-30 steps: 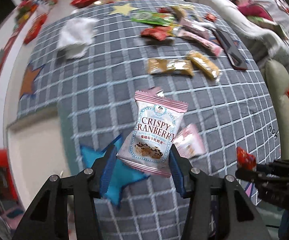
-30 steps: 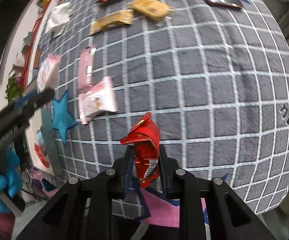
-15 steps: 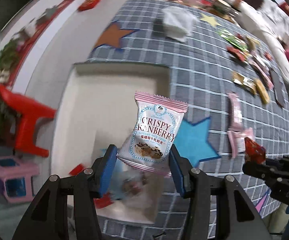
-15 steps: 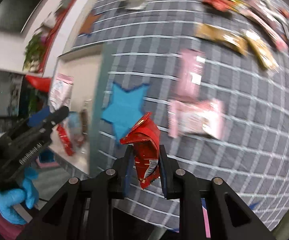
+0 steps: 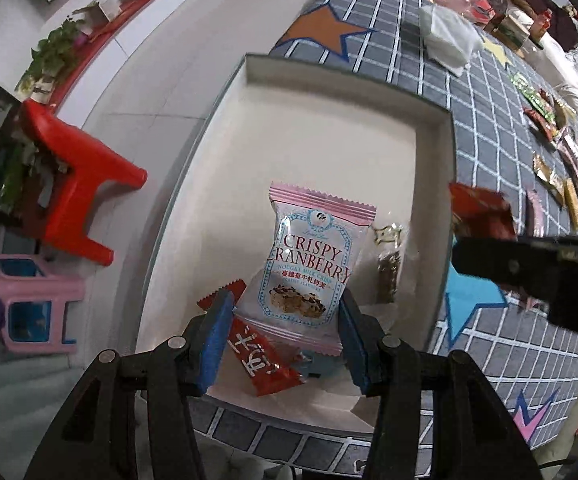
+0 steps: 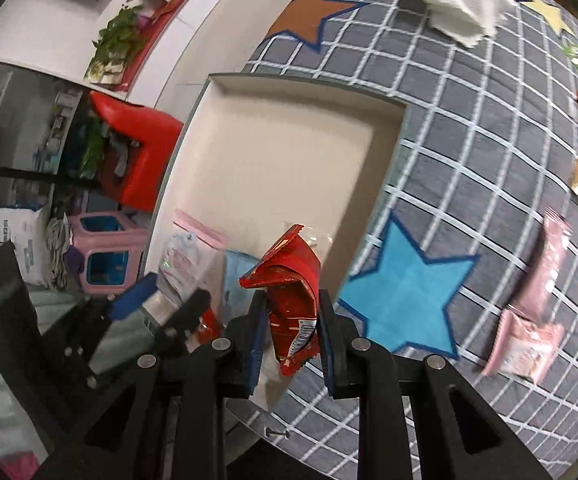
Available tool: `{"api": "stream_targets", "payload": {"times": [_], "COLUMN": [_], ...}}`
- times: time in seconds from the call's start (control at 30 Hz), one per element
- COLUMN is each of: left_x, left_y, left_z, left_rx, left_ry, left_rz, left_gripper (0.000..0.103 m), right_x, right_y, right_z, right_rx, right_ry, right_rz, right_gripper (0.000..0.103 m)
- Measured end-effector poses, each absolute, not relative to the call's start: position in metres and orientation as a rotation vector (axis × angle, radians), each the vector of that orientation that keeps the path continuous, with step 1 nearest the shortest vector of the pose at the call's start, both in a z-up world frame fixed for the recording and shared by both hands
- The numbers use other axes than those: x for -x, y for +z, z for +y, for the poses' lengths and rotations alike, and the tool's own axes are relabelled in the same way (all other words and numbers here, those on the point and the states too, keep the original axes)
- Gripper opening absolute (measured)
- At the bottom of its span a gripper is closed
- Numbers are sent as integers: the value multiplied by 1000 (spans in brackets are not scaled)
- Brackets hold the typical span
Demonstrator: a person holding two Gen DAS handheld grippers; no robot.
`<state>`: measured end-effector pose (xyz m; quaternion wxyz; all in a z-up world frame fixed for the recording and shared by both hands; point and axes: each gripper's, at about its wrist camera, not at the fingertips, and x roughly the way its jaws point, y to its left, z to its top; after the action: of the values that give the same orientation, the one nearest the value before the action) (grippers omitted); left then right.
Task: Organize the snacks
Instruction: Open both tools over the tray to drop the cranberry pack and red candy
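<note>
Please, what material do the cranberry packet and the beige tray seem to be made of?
Cranberry packet: probably thin plastic film, glossy, with crimped zigzag end seals and light glare. Beige tray: likely cardboard or matte plastic; flat, dull surface, straight thin walls, no shine. Cannot tell which.

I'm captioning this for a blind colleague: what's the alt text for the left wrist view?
The left gripper holds a pink Crispy Cranberry packet above a shallow cream tray, where a red wrapper lies, on a grey checked cloth.
</note>
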<state>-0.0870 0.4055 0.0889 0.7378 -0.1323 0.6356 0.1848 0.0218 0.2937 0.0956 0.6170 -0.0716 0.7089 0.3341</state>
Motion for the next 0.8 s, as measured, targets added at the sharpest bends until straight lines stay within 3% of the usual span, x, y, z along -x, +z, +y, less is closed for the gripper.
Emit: {"api": "stream_targets", "payload": {"times": [0.23,0.33,0.4,0.47,0.8], "left_x": [90,89,89,86,68], "left_y": [78,77,79,80,89], "left_z": [401,401,399,395,370], "left_rx": [259,264,246,220,151], "left_ry": [410,408,412,405,358], "left_rz": [1432,1440,1433,1439,1436], "left_gripper": [60,77,80,80,80], "right_x": [-21,-20,-20,-22,-27], "right_y": [81,78,75,74,63], "right_z": [301,295,290,281,182], "right_rx": [176,171,155,144,82], "right_ry": [752,743,729,694,449], "right_rz": [1669,1684,1702,1703,1716], "right_gripper": [25,25,34,85,88]}}
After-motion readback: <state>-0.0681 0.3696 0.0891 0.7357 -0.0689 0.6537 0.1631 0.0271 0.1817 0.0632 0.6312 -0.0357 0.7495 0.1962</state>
